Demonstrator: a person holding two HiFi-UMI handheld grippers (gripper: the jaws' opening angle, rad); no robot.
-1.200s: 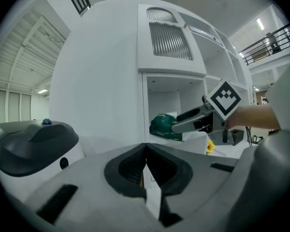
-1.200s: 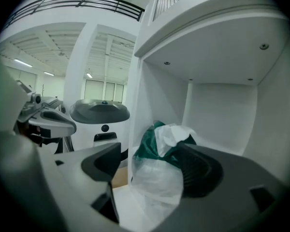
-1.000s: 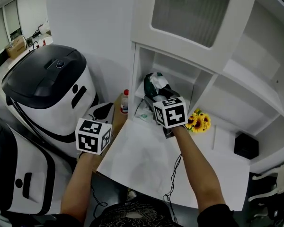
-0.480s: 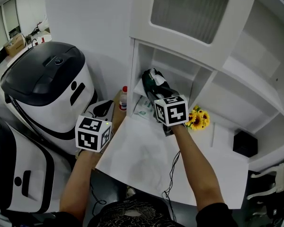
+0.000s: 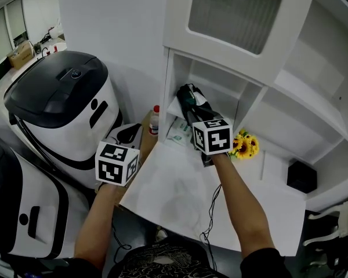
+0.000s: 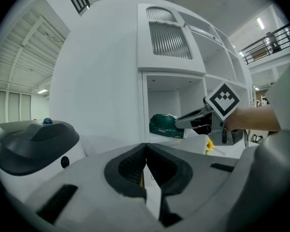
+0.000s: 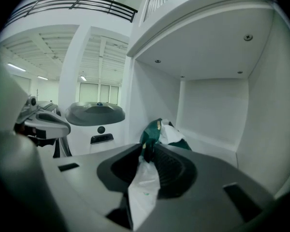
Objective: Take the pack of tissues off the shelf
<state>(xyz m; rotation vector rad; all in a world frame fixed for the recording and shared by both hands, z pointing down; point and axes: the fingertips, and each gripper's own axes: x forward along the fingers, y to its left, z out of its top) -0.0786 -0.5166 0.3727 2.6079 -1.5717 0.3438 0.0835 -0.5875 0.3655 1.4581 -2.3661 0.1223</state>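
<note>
The green pack of tissues (image 5: 187, 97), with a white tissue sticking out of its top, stands in the open shelf compartment (image 5: 173, 80). My right gripper (image 5: 192, 111) reaches into that compartment, and its jaws are closing on the pack's near end. In the right gripper view the green wrapper (image 7: 160, 133) is pinched between the two pads (image 7: 147, 151). From the left gripper view the pack (image 6: 166, 125) shows side-on in the shelf. My left gripper (image 5: 127, 138) hangs low at the left, away from the shelf. Its jaws (image 6: 146, 164) are shut with nothing in them.
A big white machine with a black lid (image 5: 57, 100) stands to the left. A small red-capped bottle (image 5: 155, 122) stands beside the shelf's left wall. On the white counter (image 5: 180, 190) lie a white packet (image 5: 177, 134), yellow sunflowers (image 5: 244, 146) and a black box (image 5: 302, 178).
The right gripper's jaws have come together on the pack's end, and the pack looks squeezed narrower. The left gripper has hardly moved.
</note>
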